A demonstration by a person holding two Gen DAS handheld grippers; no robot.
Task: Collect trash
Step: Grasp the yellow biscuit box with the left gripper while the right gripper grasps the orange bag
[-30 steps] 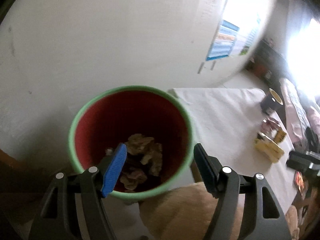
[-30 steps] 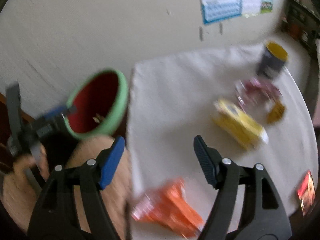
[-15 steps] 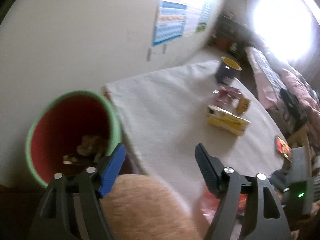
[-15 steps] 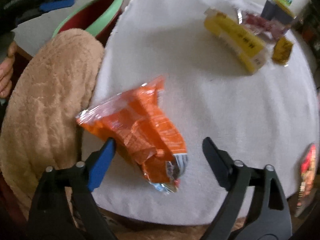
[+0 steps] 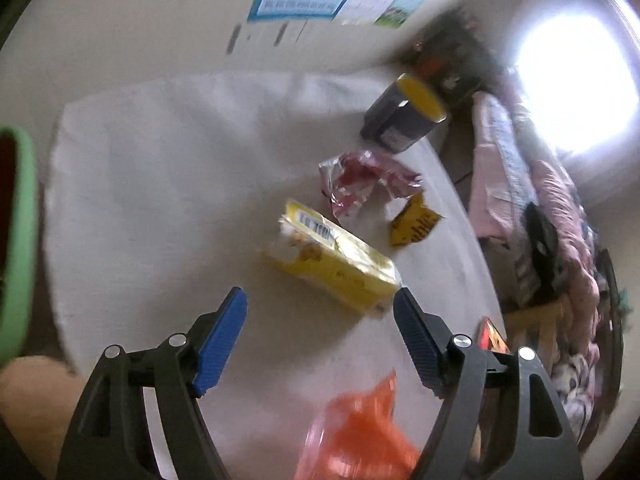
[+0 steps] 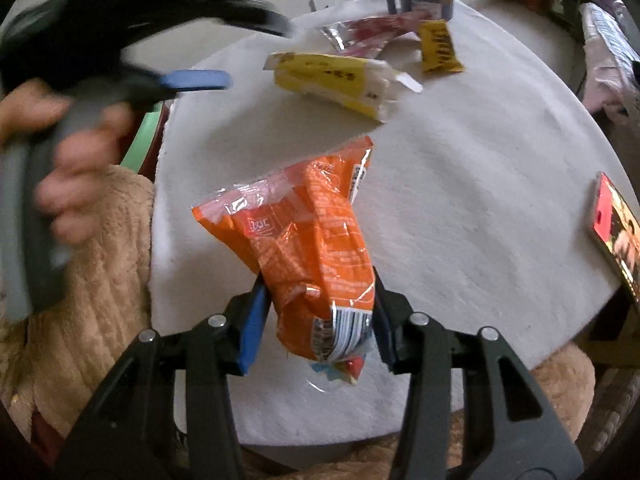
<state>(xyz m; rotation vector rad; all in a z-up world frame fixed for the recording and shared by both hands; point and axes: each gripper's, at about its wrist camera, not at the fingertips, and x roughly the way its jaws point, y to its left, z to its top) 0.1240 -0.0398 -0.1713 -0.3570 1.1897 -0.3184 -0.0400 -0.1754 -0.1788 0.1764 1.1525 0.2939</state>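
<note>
Green bin cut off at left edge; left hand motion-blurred.

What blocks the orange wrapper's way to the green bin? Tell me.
The left tool and the hand holding it hang over the green bin, between it and the orange wrapper.

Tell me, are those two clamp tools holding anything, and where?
The right gripper has been closing on the crinkly orange plastic snack bag's near end; the left gripper is empty.
</note>
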